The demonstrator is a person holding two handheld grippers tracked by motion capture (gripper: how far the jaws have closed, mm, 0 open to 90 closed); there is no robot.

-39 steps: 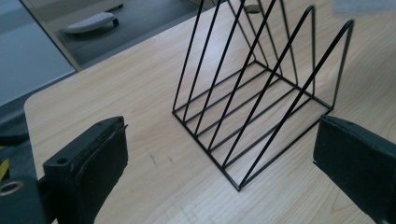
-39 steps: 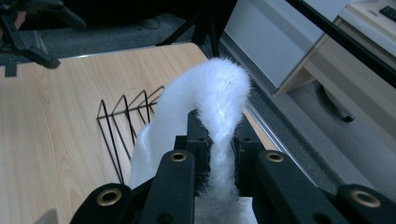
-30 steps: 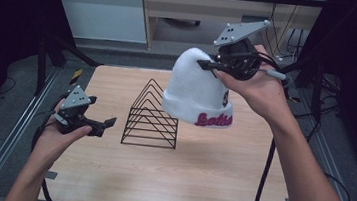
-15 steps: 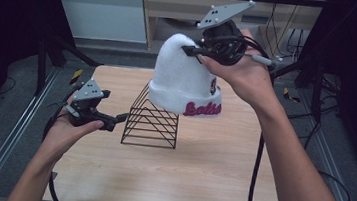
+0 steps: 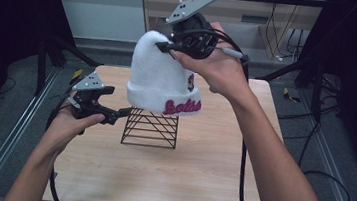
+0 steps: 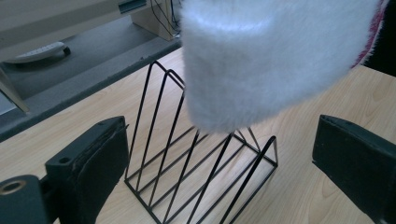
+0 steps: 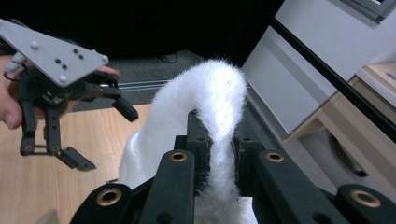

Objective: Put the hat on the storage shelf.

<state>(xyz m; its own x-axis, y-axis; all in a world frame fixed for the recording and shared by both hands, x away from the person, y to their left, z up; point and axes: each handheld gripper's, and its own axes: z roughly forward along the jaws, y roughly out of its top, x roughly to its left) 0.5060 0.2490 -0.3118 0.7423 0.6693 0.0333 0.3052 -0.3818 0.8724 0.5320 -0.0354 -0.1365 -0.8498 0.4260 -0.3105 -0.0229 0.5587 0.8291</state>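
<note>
White fleece bunches between the closed fingers of the right gripper (image 5: 168,47), which pinch the crown of the white beanie (image 5: 161,81) and hold it clear of the tabletop (image 5: 198,183). The beanie hangs below those fingers, its cuff just above the peak of the black wire rack (image 5: 150,127). A second ago it sat lower and off to the rack's far right; it has since been lifted and carried across until it is over the rack, so lowering it onto the wires looks like the next step. The left gripper (image 5: 121,113), fingers spread wide and holding nothing, has moved in from the tabletop's left edge and now points at the rack's near-left corner, just below the cuff.
</note>
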